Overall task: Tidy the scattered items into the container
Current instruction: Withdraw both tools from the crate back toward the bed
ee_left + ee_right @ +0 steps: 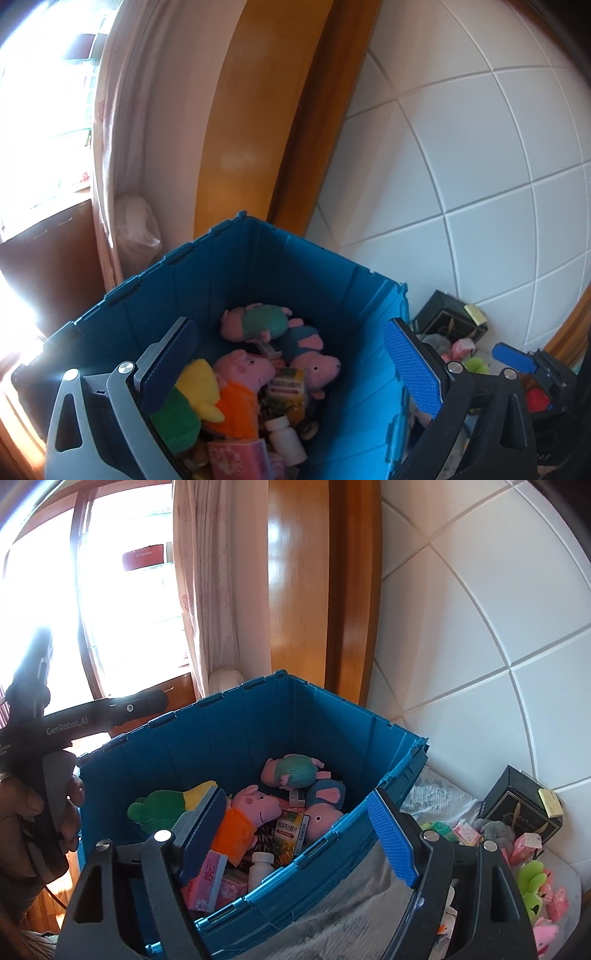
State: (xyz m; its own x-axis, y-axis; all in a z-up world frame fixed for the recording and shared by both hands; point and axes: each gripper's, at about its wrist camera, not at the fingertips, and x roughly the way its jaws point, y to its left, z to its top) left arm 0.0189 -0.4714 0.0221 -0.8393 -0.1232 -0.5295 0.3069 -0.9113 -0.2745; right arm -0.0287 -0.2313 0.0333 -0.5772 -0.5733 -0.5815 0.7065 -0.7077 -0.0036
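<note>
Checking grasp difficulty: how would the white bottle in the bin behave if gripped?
The white bottle looks like smooth rigid plastic, so probably stiff but slippery. Being round and leaning among boxes in the bin, it may roll or shift when nudged. Likely light.

Crate (229,720) blue; pig plush (245,812) pink, orange dress; bottle (260,867) white; wall tiles (480,627) white; curtain (199,590) pale pink.

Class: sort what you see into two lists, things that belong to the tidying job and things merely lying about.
Job: blue crate; pig plush and white bottle inside it; pink packets and green plush outside it; both open tongs.

Lying about: curtain; black box.
</note>
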